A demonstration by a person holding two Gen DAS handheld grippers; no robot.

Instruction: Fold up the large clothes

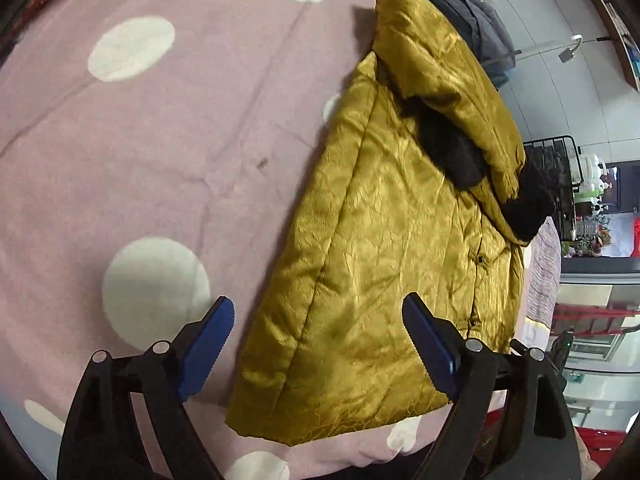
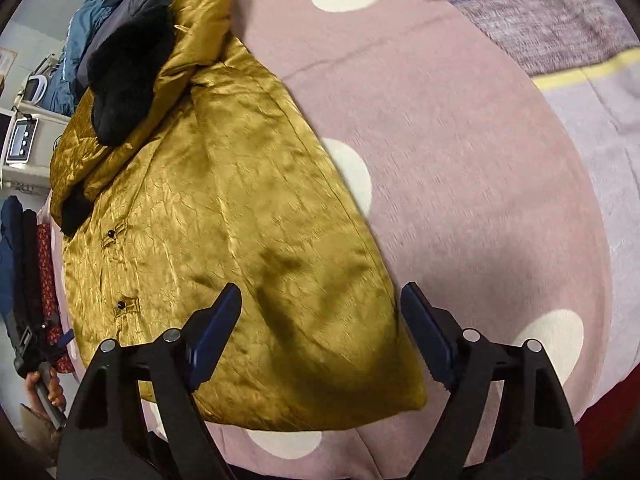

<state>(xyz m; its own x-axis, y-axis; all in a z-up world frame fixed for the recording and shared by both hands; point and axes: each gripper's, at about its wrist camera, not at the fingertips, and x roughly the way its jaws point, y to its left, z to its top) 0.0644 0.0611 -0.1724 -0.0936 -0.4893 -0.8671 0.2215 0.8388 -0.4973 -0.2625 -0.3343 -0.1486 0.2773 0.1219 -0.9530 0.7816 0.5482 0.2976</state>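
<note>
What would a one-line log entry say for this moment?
coat: folded, flat on blanket | left gripper: open, empty, above hem | right gripper: open, empty, above hem

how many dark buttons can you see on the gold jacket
2 on the gold jacket, right wrist view: upper button, lower button, both along its left edge. Folds may hide more.
</note>
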